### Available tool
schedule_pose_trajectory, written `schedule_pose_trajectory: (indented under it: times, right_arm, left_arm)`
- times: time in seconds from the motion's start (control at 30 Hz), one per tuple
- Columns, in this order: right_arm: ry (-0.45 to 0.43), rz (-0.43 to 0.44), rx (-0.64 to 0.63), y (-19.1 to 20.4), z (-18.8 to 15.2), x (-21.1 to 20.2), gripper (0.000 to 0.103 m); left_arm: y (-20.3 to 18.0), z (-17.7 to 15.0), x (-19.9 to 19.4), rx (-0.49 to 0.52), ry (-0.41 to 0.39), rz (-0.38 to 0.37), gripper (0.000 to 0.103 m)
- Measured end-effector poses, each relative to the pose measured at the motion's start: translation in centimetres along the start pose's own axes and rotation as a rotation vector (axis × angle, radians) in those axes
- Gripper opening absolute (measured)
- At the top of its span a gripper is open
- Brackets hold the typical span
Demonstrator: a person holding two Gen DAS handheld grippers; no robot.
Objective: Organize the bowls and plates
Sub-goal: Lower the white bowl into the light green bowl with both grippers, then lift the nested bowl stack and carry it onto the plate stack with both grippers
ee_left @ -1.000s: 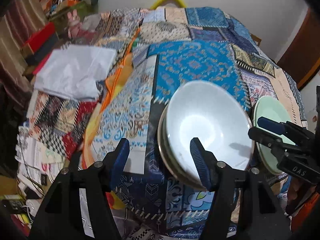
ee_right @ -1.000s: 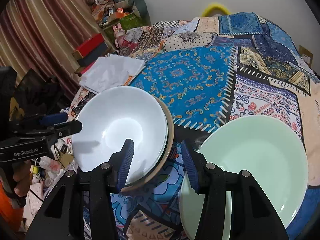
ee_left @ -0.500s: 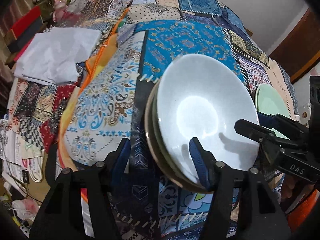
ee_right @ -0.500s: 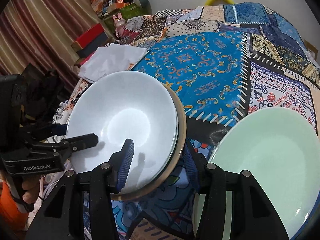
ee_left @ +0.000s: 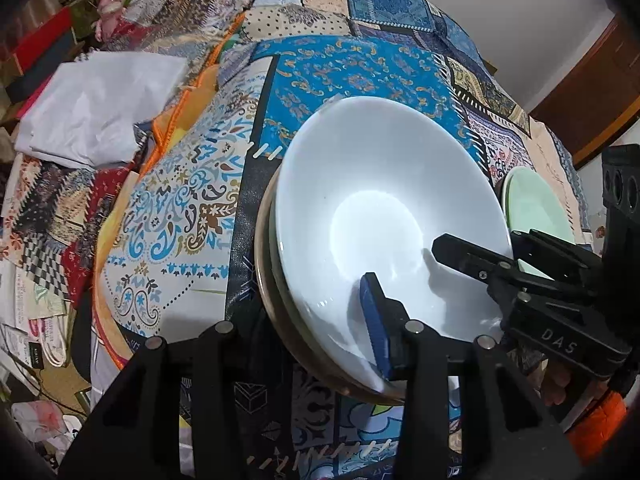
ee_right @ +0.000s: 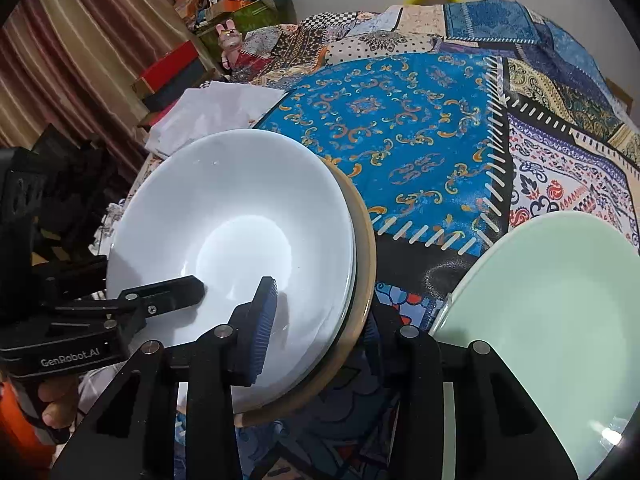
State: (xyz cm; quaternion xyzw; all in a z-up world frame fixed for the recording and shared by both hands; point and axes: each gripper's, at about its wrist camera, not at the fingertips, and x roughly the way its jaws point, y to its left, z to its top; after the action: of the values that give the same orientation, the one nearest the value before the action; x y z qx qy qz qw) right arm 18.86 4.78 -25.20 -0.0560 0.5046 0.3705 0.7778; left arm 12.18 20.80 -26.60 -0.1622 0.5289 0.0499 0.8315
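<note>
Between the blue pads of the left gripper sits the near-left rim of the white bowl. One pad lies inside the bowl while the other is hidden under the stack's edge. Its jaws have just been closing on that rim, and they look clamped on it. The right gripper has just been closing too. It straddles the opposite rim, one ribbed pad inside the white bowl and the other outside and below the tan plate beneath it. So both grippers appear to be grasping the same stack, from facing sides.

That is what the coming move seems to turn on. The stack lies straight ahead of and below both grippers, round and with no long axis. Each hand is equally close, so a lift would have to be level and shared.

Just to the right of the stack, apart from it, rests the pale green plate. It is probably where the stack or a piece of it is bound.

Everything stands on a desk covered with a patchwork cloth. A white folded sheet lies further left, and boxes and striped curtains crowd the room beyond.
</note>
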Motion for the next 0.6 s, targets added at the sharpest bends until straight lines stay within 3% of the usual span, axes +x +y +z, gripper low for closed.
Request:
schedule_pose_trajectory:
  times: [0.23,0.6]
  right_arm:
    - [0.000,0.008,0.049,-0.6,0.3,-0.1,0.033]
    - [-0.041,-0.008,0.072,-0.9,0.6,-1.9,0.032]
  left_arm:
    - [-0.6,0.1,-0.5,-0.013,-0.013,0.037,0.042]
    - [-1.8,0.8,-1.7,-0.012,-0.032,0.021,0.042]
